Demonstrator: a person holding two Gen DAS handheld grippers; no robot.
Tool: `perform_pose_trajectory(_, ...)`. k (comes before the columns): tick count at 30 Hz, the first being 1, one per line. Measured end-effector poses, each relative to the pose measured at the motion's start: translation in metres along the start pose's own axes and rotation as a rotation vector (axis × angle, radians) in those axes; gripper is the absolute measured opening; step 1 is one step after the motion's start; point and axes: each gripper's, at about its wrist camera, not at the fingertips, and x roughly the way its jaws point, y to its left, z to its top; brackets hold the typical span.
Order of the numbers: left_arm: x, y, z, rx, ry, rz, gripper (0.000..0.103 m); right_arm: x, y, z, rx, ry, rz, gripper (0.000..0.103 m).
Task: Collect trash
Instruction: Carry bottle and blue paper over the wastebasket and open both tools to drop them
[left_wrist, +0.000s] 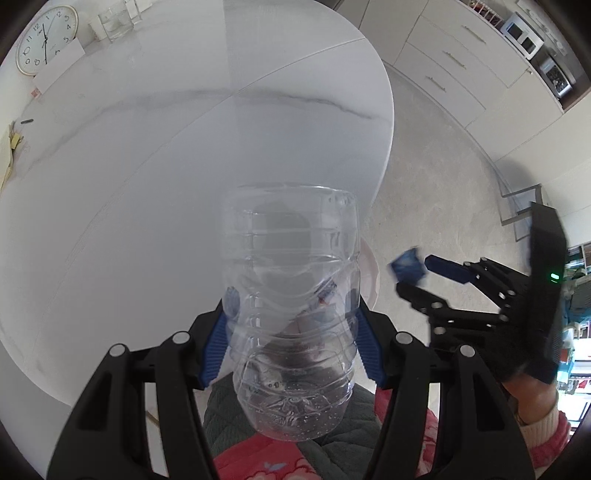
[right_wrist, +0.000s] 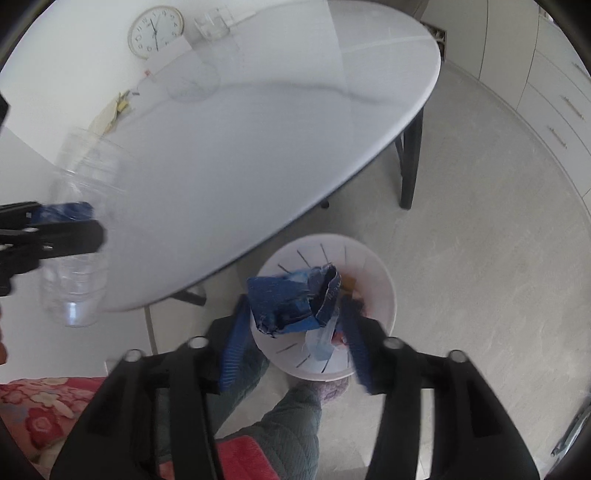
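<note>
My left gripper (left_wrist: 291, 332) is shut on a clear empty plastic bottle (left_wrist: 291, 295), held over the edge of the white table; the bottle also shows at the left of the right wrist view (right_wrist: 81, 229). My right gripper (right_wrist: 295, 332) is open above a white trash bin (right_wrist: 376, 280) on the floor. A crumpled blue wrapper (right_wrist: 291, 299) sits between its fingers, over the bin, and looks loose. The same wrapper shows in the left wrist view (left_wrist: 406, 264) by the right gripper's fingertips (left_wrist: 443, 267).
A white marble oval table (right_wrist: 258, 147) carries a round clock (right_wrist: 155, 31), glass cups (right_wrist: 214, 24) and paper scraps (right_wrist: 110, 110) at its far side. White drawers (left_wrist: 454, 62) line the right wall. My legs and a red patterned garment (right_wrist: 40, 410) are below.
</note>
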Motion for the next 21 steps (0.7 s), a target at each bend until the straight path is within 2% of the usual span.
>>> perform_pose_trajectory(6,0.010,-0.030,0.008,0.113,0.016,0.007,0.058,-0.010,-0.019,-0.006,0.093,-0.034,-0.055,0.094)
perform_pose_trajectory(11,0.029,-0.076,0.009,0.298,0.035,0.000,0.058,-0.041,-0.057,-0.023,0.186,-0.076,-0.155,0.094)
perform_pose_trajectory(16,0.055,-0.110,0.008,0.436,0.030,0.030,0.059,-0.061,-0.085,-0.043,0.276,-0.103,-0.197,0.095)
perform_pose_trajectory(18,0.065,-0.117,0.008,0.472,0.037,0.069,0.067,-0.064,-0.091,-0.052,0.300,-0.107,-0.202,0.095)
perform_pose_trajectory(19,0.070,-0.120,0.009,0.483,0.039,0.096,0.078,-0.064,-0.092,-0.055,0.308,-0.106,-0.205,0.095)
perform_pose_trajectory(21,0.075,-0.122,0.010,0.486,0.032,0.124,0.080,-0.063,-0.093,-0.061,0.317,-0.102,-0.206,0.095)
